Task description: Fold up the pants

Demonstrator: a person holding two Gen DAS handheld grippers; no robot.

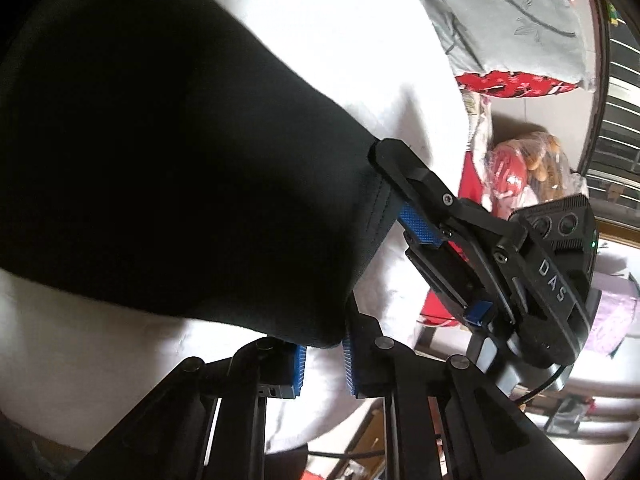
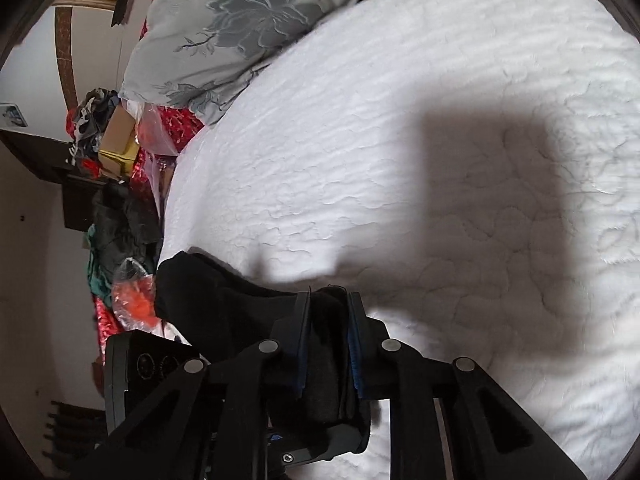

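— So, where are the soft black fabric pants [image 1: 160, 168] sitting?

— They're draping over the white quilted bedspread [image 2: 400, 160]; my left gripper [image 1: 324, 354] is pinching their lower corner, and my right gripper [image 2: 328, 344] is clamping a bunched fold.

— Anything hard to read?

— The cloth is swallowing all detail, and it's running off the frame's edge.

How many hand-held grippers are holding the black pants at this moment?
2. The left hand-held gripper pinches a low corner of the black pants over the white bed cover. The right hand-held gripper is shut on bunched black fabric at the hem.
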